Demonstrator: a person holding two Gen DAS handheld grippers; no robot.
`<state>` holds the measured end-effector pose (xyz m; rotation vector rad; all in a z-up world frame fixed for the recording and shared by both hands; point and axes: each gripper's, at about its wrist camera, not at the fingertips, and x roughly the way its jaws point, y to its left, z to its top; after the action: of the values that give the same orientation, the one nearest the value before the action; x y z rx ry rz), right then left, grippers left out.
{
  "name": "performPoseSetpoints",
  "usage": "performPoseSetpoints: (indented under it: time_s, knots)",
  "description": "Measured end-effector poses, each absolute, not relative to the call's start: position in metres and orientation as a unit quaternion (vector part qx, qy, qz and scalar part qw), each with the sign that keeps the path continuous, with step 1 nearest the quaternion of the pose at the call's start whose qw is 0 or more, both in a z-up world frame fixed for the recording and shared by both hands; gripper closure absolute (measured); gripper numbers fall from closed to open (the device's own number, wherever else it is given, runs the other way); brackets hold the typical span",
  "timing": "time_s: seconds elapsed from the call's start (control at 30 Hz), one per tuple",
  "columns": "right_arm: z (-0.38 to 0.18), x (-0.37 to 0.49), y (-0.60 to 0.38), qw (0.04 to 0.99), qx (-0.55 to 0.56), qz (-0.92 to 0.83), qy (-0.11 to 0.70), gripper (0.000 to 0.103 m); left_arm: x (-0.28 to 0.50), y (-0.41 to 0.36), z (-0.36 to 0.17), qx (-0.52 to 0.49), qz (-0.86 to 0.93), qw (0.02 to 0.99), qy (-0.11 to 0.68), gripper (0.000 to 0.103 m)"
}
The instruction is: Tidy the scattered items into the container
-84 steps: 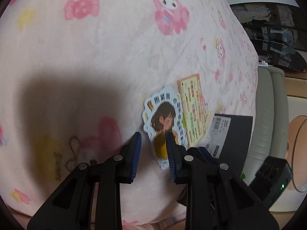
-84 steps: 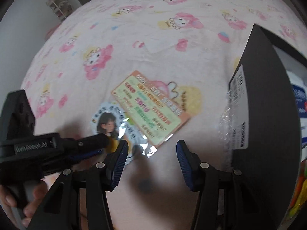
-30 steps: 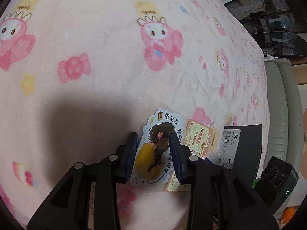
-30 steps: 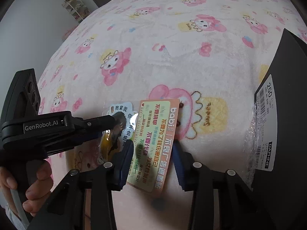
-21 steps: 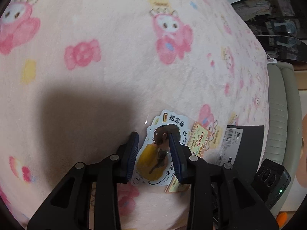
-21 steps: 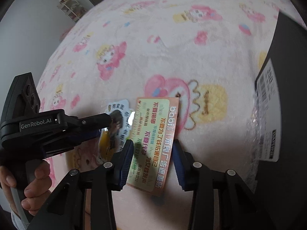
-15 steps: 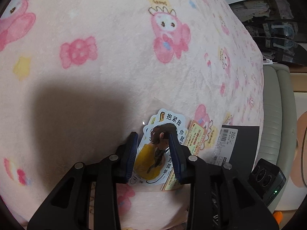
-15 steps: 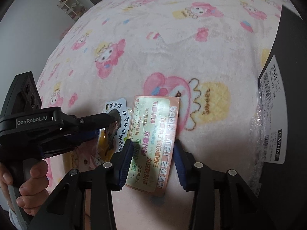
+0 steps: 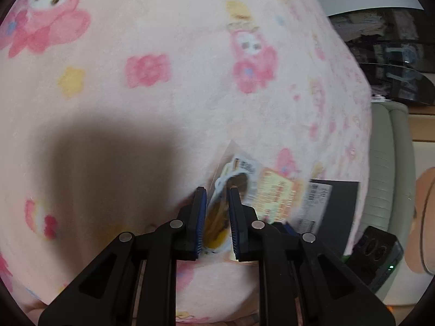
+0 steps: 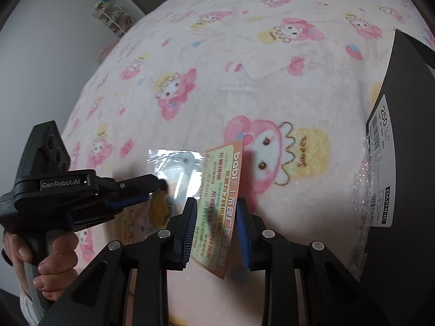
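My left gripper (image 9: 216, 193) is shut on a die-cut sticker of a brown-haired girl in a clear sleeve (image 9: 221, 203), lifted off the pink blanket and tilted edge-on. It also shows in the right wrist view (image 10: 174, 174), held by the left gripper (image 10: 159, 186). My right gripper (image 10: 216, 206) is shut on an orange and green printed card (image 10: 220, 203), raised and tilted above the blanket; the card shows in the left wrist view (image 9: 274, 195). The black box (image 10: 402, 141) with a white barcode label stands at the right.
The pink cartoon-print blanket (image 10: 244, 68) covers the bed. Bubble wrap (image 10: 364, 190) lies against the black box (image 9: 337, 206). A grey padded bed edge (image 9: 391, 176) and dark shelving (image 9: 386, 62) lie to the right. A small rack (image 10: 114, 19) stands by the far wall.
Both grippers have lifted their items off the blanket. The sticker and the card have turned from lying flat to tilted edge-on, and both have moved toward the black box.
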<state>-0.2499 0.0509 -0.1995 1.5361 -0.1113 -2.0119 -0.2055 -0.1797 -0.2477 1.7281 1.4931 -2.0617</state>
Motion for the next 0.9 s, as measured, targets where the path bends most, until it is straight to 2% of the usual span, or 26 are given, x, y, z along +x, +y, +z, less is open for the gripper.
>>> performPoseSetpoints:
  time_s: [0.17,0.23,0.4,0.63,0.77,0.83,0.9]
  knots:
    - [-0.221,-0.254,0.049,0.288,0.599,-0.746,-0.043,0.074,-0.205,-0.186,-0.257,0.558,-0.651,0.032,0.514,0.087]
    - [-0.221,-0.254,0.047,0.293,0.597,-0.746,-0.039,0.067,-0.206,-0.186,-0.258,0.558,-0.651,0.03,0.513,0.087]
    - [-0.227,-0.255,0.043,0.3,0.6,-0.74,-0.041,0.059,-0.202,-0.191,-0.262,0.556,-0.64,0.023,0.53,0.087]
    - [-0.229,-0.254,0.041,0.306,0.596,-0.741,-0.036,0.056,-0.202,-0.192,-0.258,0.556,-0.642,0.018,0.527,0.086]
    - [-0.221,-0.253,0.042,0.305,0.586,-0.75,-0.03,0.065,-0.201,-0.191,-0.252,0.555,-0.651,0.014,0.518,0.087]
    - [-0.218,-0.252,0.042,0.304,0.581,-0.754,-0.028,0.074,-0.2,-0.192,-0.251,0.551,-0.65,0.01,0.523,0.087]
    - [-0.214,-0.251,0.043,0.304,0.576,-0.758,-0.026,0.08,-0.199,-0.193,-0.25,0.546,-0.648,0.006,0.531,0.087]
